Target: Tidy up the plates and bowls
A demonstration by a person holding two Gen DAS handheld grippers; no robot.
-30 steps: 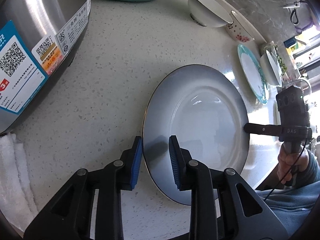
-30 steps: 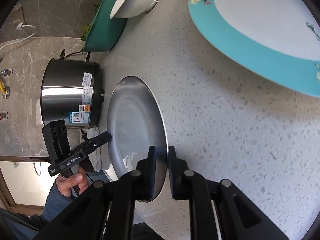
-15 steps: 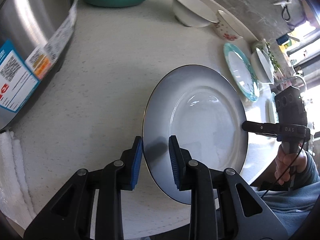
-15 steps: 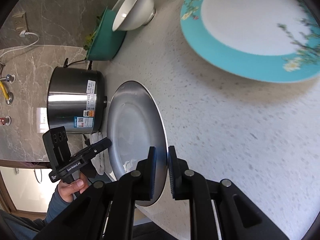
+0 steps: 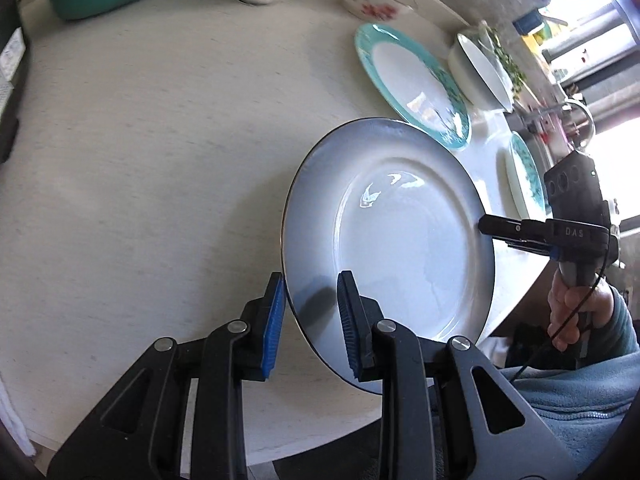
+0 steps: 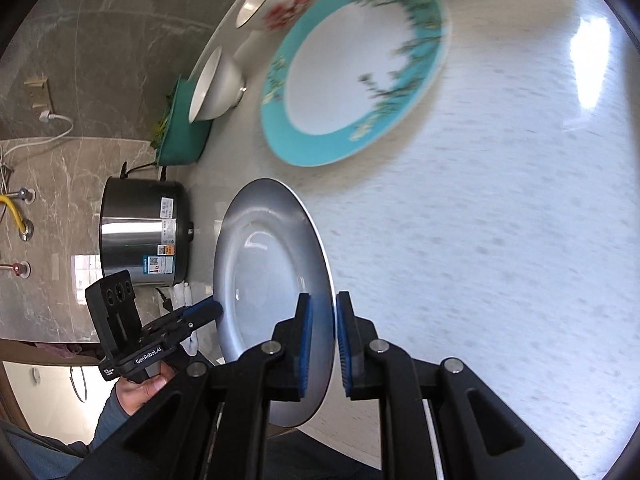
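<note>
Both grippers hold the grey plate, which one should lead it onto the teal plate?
Probably the right gripper: it grips the grey plate on the edge nearer the teal plate.

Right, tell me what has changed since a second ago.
Both hand-held grippers have carried the grey plate along the counter, away from the rice cooker and toward the teal-rimmed plate. Nothing was let go: the left hand-held gripper and right hand-held gripper still clamp opposite rims.
</note>
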